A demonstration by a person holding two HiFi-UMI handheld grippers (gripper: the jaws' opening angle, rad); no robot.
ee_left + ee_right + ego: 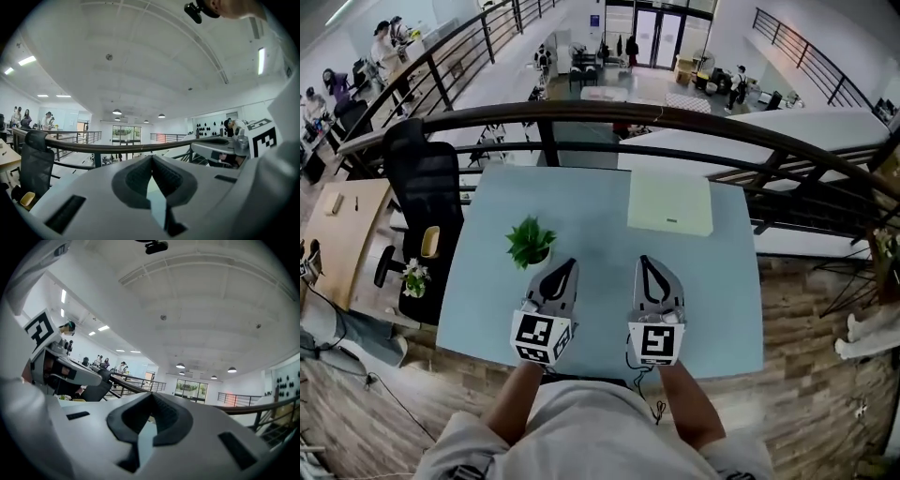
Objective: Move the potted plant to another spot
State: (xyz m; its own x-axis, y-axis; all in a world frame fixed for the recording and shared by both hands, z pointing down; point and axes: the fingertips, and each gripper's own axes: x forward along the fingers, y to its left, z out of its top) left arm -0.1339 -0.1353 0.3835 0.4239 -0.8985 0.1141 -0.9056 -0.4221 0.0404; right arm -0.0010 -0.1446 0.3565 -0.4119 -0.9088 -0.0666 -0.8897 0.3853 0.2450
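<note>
Pale blue table [600, 234] fills mid-frame in the head view, with a flat cream box [669, 201] at its upper right. The left gripper [569, 264] and right gripper [644, 260] hover at lower centre, both pinched closed on nothing. The potted plant [530, 241] stands ungripped just left of centre, so the move looks not yet begun.

Head view steeply above table [722, 281], gripper views level, all sharing railing [675, 115]

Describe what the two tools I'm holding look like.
Both the left tool and right tool are white tapered shells with black ribbed pads, each with a cube of black-and-white square markers. A thin black cable trails from the right one. Your clothing is light grey.
</note>
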